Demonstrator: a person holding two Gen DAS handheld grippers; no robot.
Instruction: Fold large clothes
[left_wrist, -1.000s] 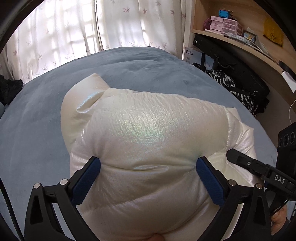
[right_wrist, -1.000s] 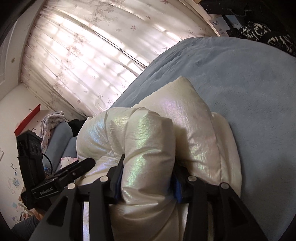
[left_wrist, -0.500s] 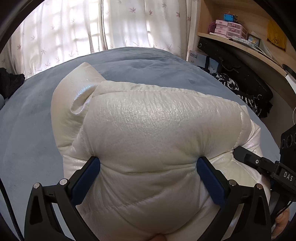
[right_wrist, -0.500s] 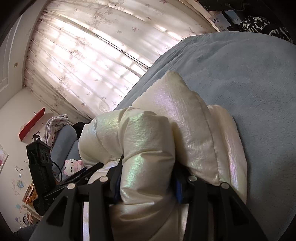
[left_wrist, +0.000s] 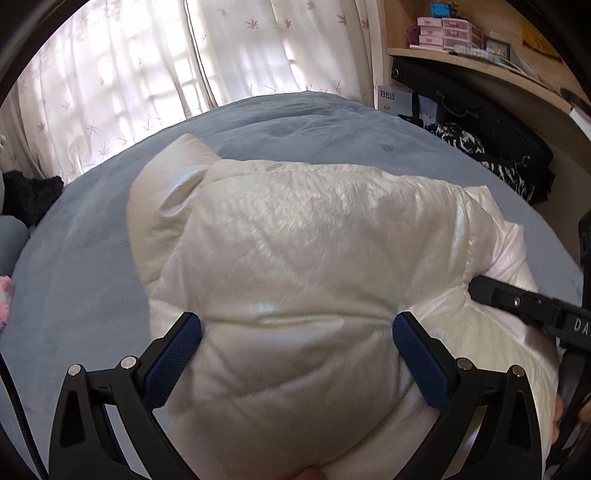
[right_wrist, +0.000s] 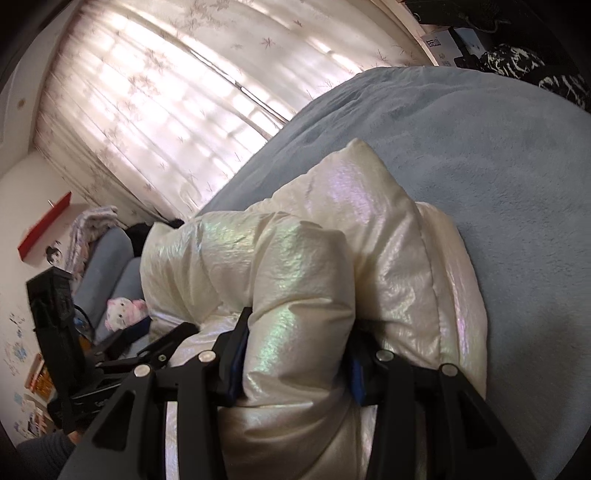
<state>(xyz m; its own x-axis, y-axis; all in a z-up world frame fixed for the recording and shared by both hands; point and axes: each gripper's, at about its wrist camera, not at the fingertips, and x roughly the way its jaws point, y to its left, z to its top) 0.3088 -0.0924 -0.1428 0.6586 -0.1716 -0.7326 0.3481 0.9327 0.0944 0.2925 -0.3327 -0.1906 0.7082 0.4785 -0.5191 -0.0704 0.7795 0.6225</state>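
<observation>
A puffy, pearly white down jacket (left_wrist: 306, 243) lies bunched on the blue bed (left_wrist: 92, 266). My left gripper (left_wrist: 295, 328) has its jaws wide apart with a thick fold of the jacket bulging between the blue pads (left_wrist: 173, 354). My right gripper (right_wrist: 295, 350) is shut on a padded roll of the jacket (right_wrist: 295, 280), squeezing it between its pads. The right gripper also shows at the right edge of the left wrist view (left_wrist: 524, 306), against the jacket. The left gripper shows at the lower left of the right wrist view (right_wrist: 122, 354).
Bright curtains (left_wrist: 147, 62) hang behind the bed. A wooden shelf with pink boxes (left_wrist: 450, 33) and a black bag (left_wrist: 480, 107) stand at the right. Dark clothes (left_wrist: 29, 195) lie at the left. A pink plush toy (right_wrist: 123, 310) sits beside the bed (right_wrist: 480, 155).
The jacket has shifted a little toward the right and away in the left wrist view. The right gripper has tilted slightly. Both grips on the jacket stay as before.
</observation>
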